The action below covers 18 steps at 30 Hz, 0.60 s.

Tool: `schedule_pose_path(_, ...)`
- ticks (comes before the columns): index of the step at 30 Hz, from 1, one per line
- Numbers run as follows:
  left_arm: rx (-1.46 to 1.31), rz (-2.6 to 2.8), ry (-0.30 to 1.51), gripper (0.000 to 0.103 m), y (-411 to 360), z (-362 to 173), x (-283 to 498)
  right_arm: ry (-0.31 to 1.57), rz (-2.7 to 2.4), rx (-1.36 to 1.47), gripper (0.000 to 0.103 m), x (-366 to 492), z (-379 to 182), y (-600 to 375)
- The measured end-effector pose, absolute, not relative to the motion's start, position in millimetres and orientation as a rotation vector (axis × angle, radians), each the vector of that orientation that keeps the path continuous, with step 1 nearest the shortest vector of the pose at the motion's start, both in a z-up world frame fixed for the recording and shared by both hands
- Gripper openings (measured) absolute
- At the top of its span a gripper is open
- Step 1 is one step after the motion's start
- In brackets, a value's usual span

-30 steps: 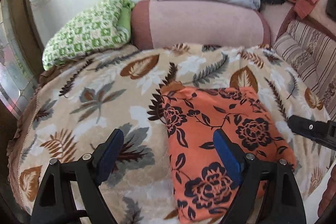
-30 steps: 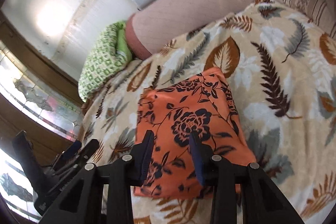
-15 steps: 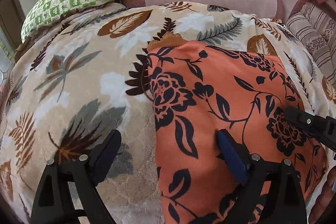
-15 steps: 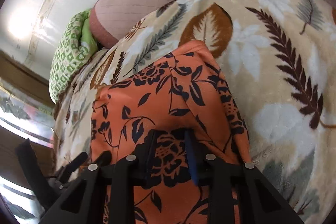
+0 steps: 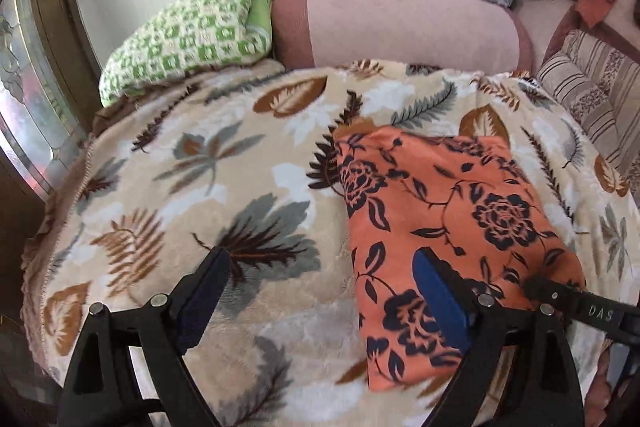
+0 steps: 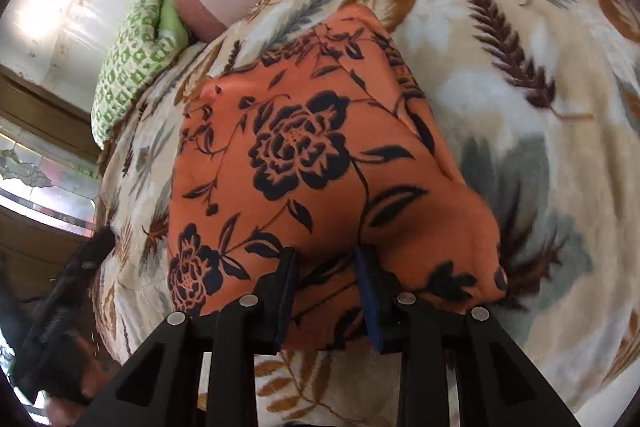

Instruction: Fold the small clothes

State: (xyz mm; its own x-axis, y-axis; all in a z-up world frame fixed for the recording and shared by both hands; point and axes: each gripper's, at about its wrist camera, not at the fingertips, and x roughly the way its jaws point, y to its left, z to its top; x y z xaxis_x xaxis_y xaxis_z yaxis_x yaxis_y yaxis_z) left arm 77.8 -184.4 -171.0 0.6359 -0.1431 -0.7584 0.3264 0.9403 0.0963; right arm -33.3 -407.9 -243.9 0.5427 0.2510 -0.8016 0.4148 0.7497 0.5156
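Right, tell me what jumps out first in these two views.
The orange floral cloth grabs the eye, lying folded on the leaf-print blanket that covers the bed. The right gripper has its fingers on the cloth's near edge, while the left gripper is wide open at its left edge. Behind, a green checked pillow lies beside a pink bolster.

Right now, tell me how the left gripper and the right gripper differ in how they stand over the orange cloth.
The left gripper is spread wide; the right gripper is much narrower. The left one straddles the left edge of the orange cloth, one finger over the leaf blanket, while the right one's fingers both sit over the cloth's near edge. Whether the right one actually pinches fabric cannot be told. Both are black with blue pads.
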Motion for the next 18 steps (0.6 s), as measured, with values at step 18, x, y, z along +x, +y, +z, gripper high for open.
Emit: schedule_pose_path(18,0.222,-0.277,0.622,0.093,-170,-84,21,0.686,-0.061,0.657,0.070,-95,-105,-393)
